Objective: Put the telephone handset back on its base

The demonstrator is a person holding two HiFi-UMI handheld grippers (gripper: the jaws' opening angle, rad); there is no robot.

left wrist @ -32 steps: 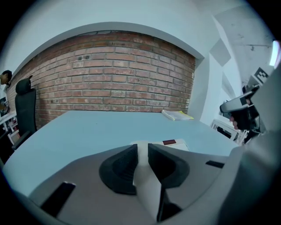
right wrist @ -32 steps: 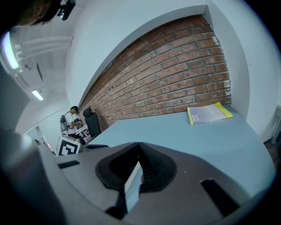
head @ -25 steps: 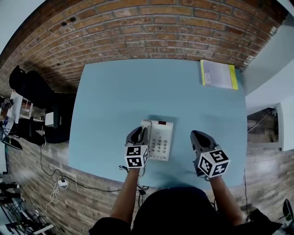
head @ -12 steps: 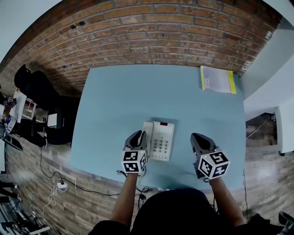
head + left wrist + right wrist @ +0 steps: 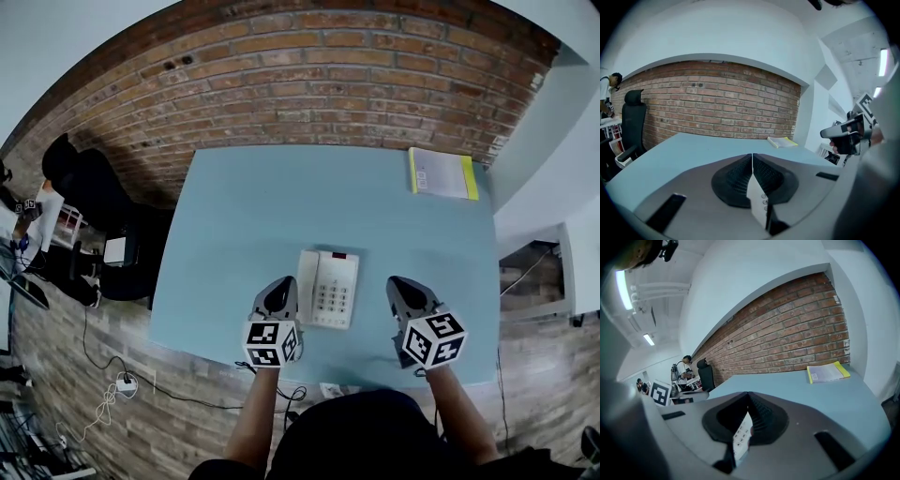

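My left gripper (image 5: pixel 283 284) had just closed on nothing; my right gripper (image 5: pixel 400 282) was shut and empty too, the 2 flanking the telephone (image 5: pixel 330 289) on the table (image 5: pixel 246 214).

Grey hand-held grippers (image 5: pixel 283 284) (image 5: pixel 400 283), black-and-white marker cubes (image 5: pixel 272 343), apparently dark top (image 5: pixel 375 433)
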